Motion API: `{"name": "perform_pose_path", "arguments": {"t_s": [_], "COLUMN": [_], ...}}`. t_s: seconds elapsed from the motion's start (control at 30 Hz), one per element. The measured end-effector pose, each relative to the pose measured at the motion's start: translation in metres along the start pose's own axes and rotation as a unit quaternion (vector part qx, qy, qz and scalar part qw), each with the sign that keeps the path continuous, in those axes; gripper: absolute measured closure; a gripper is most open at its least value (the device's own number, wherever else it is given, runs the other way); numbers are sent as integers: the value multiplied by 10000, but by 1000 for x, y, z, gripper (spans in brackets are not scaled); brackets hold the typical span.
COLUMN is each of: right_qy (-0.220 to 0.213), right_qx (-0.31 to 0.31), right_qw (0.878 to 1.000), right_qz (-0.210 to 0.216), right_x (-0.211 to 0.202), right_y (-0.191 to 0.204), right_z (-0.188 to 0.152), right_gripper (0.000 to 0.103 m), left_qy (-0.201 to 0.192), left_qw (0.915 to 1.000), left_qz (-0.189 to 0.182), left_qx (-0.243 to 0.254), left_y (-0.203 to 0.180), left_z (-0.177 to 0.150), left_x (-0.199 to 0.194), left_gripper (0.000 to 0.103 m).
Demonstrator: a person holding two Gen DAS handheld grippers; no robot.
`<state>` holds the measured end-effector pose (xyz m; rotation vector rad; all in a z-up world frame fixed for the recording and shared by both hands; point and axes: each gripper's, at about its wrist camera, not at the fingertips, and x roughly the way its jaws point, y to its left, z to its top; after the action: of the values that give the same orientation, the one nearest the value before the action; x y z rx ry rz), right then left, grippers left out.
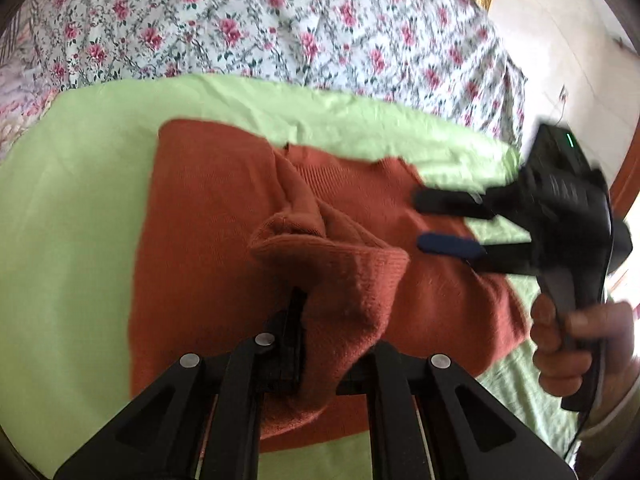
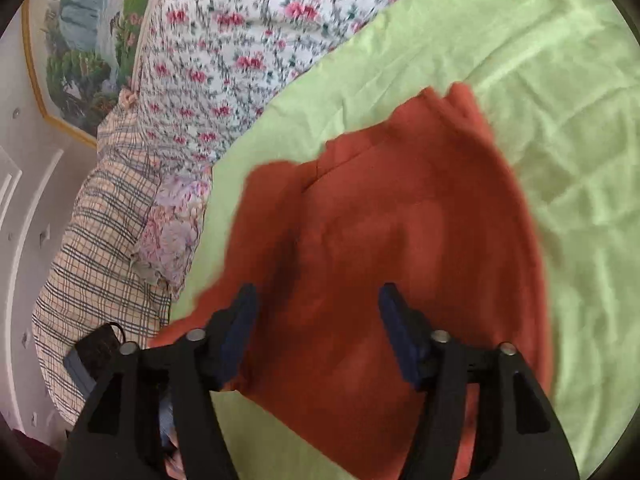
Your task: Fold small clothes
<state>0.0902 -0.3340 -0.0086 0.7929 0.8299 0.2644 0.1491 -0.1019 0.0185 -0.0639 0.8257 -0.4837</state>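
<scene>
A rust-orange knit sweater [image 1: 208,216] lies spread on a light green sheet [image 1: 72,208]. My left gripper [image 1: 316,320] is shut on a ribbed cuff or hem of the sweater [image 1: 332,264], lifted and folded over the body. My right gripper [image 1: 444,220] is open, its fingers hovering over the sweater's right part. In the right wrist view the right gripper [image 2: 318,300] is open and empty just above the sweater [image 2: 400,220].
A floral bedcover [image 1: 280,20] lies beyond the green sheet [image 2: 540,80]. A plaid pillow [image 2: 96,248] and a black object [image 2: 96,348] sit at the left in the right wrist view. A framed picture [image 2: 80,40] hangs on the wall.
</scene>
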Motion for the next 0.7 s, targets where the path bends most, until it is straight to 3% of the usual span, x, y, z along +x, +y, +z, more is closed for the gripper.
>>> {"name": "perform_pose_path", "arguments": {"t_s": [0.33,0.37,0.4,0.43,0.57,0.7], "right_qy": [1018,1036,1010,983,474,80], "right_qx": [-144,-193,-286,-386,-791,-1172], "right_qw": [9946,9944,9944,9944,9956,9929], "right_qz": [150,114,92,44,161,-191], "right_x": [112,121,125,125,82,25], "right_y": [26,30,34,38,55,53], "right_z": [41,44,47,49,57,64], "right_gripper": [36,57,71,83,87,87], "left_qy": [-36,-49,-78,-121,-255,-138], "left_qw": [9994,9991,9989,9987,9976,9948], "left_qz": [154,177,187,154,-265,-605], "left_qx": [321,378,415,469,588,808], "left_y": [-4,-6,-8,-11,-35,-79], "left_z": [-9,-8,-8,-5,9,12], "left_x": [-7,-9,-12,-17,-30,-14], "left_gripper": [96,96,96,96,95,95]}}
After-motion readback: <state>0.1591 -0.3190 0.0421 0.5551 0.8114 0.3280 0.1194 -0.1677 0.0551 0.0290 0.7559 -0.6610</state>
